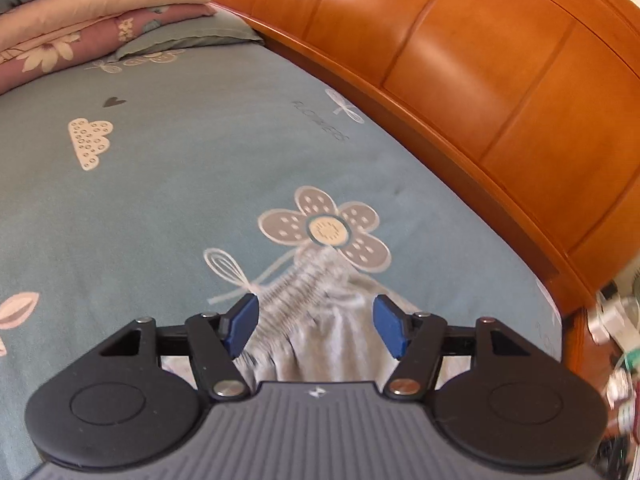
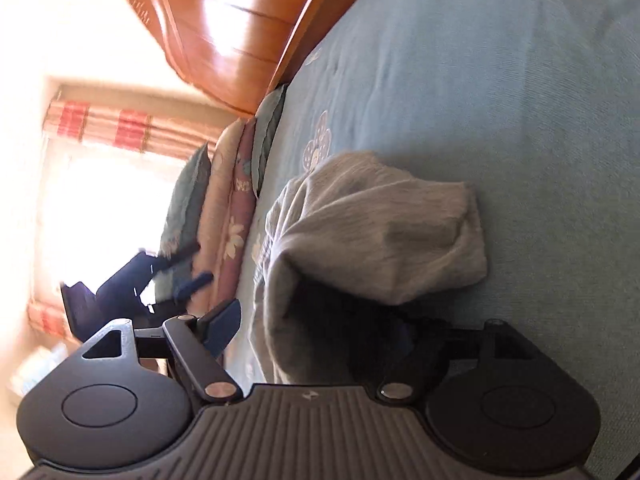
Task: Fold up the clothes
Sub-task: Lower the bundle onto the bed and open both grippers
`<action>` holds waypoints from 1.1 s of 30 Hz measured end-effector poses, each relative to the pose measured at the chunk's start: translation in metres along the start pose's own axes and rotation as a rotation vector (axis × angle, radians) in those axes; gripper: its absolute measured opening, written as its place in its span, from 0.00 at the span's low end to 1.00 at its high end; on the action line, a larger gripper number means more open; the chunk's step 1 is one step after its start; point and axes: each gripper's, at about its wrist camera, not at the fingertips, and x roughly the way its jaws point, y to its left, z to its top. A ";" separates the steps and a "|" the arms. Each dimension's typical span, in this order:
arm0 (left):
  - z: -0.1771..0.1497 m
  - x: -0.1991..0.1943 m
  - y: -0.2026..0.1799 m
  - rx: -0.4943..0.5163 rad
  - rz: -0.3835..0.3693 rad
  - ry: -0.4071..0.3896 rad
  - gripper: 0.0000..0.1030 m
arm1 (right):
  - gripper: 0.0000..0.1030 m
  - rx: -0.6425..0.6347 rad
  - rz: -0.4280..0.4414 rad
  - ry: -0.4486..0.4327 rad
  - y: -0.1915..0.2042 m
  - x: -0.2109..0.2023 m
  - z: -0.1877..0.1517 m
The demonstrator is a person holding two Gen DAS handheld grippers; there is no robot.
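A grey garment (image 1: 320,332) with a gathered elastic waistband lies on the blue-grey bed sheet (image 1: 168,200). My left gripper (image 1: 316,322) stands open over it, and the waistband runs up between the two blue pads (image 1: 390,330) without being pinched. In the right wrist view, which is rolled sideways, the same garment (image 2: 380,232) sits bunched in a heap on the sheet (image 2: 520,100). My right gripper (image 2: 316,330) is open around its near edge; one finger is lost in the cloth's shadow. The left gripper (image 2: 188,286) shows there too, above the cloth.
An orange wooden headboard (image 1: 480,80) borders the bed. Stacked pillows and flowered quilts (image 1: 80,20) lie at the far corner. A bright window with a striped curtain (image 2: 104,124) is behind them. Small blurred clutter (image 1: 616,340) sits beyond the bed's edge.
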 end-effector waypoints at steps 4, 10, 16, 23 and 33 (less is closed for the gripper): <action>-0.069 -0.012 -0.042 0.115 -0.107 0.046 0.61 | 0.77 0.246 0.121 -0.050 -0.029 -0.007 0.010; -0.149 -0.023 -0.071 0.137 -0.184 0.086 0.62 | 0.45 0.196 0.000 -0.126 -0.022 -0.008 0.022; -0.181 -0.051 -0.064 0.085 -0.192 0.052 0.67 | 0.20 -0.366 -0.277 -0.265 0.041 -0.020 0.027; -0.197 -0.072 -0.049 0.023 -0.063 0.027 0.68 | 0.27 -0.515 -0.581 -0.219 0.042 -0.011 0.019; -0.234 -0.099 -0.036 -0.066 0.087 -0.023 0.76 | 0.42 -0.794 -0.363 -0.003 0.101 -0.010 -0.062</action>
